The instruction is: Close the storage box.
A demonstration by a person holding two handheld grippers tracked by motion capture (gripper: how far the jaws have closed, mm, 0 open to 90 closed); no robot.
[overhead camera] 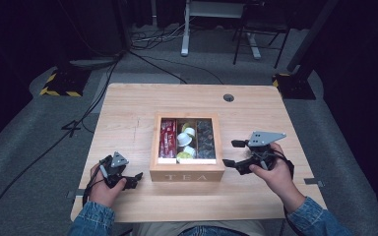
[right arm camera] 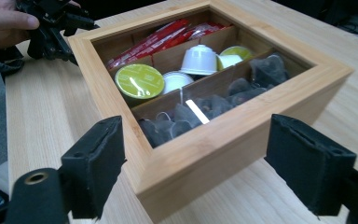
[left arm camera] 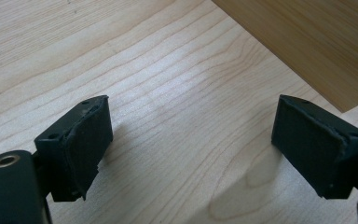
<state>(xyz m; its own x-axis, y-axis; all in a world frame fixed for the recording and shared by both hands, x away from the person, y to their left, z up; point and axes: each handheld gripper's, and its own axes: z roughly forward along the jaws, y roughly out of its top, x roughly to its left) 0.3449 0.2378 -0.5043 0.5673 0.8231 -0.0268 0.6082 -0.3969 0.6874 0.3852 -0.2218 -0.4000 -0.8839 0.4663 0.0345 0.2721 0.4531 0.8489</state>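
A wooden tea box (overhead camera: 187, 169) sits in the middle of the table (overhead camera: 128, 108), its glass lid closed, with "TEA" on the front wall facing the person. Through the lid I can see three compartments: red packets (right arm camera: 154, 39) in one, green and white capsules (right arm camera: 140, 80) in the middle, dark tea bags (right arm camera: 214, 105) in the third. The right gripper (overhead camera: 233, 153) hovers just beside the box's right wall, jaws spread wide, nothing between them. The left gripper (overhead camera: 137, 178) rests low over the table near the box's front left corner, jaws also spread and empty.
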